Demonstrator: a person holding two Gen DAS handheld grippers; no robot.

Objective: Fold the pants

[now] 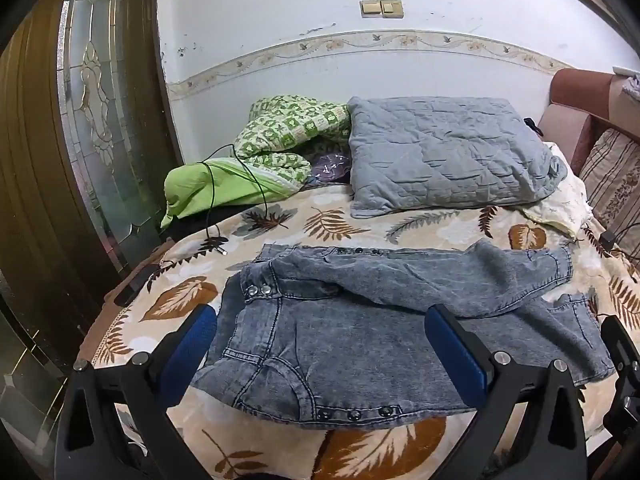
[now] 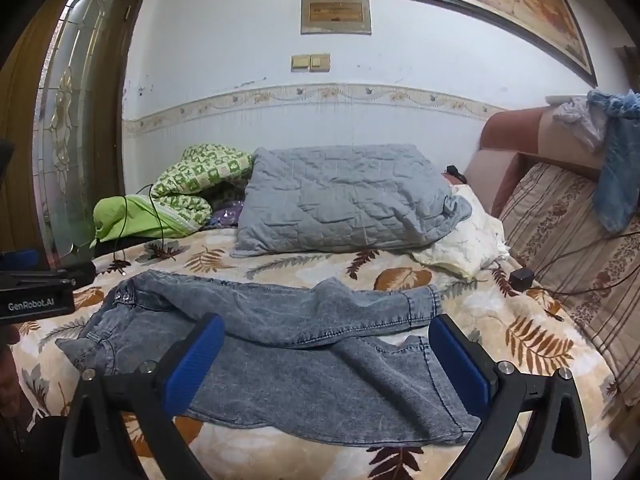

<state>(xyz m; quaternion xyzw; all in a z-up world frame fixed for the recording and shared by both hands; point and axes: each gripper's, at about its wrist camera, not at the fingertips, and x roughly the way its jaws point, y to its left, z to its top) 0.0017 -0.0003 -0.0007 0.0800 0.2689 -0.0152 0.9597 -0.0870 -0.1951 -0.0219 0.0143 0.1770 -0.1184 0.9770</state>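
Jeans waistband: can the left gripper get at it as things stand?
Probably yes. The left gripper is open and hovers right over the jeans' waistband end, with nothing lying on the denim there. The right gripper sits over the legs, out of the way.

The left gripper (image 1: 320,356), fingers spread, hovers apparently just above the jeans (image 1: 360,344) on the bedspread (image 1: 180,300).
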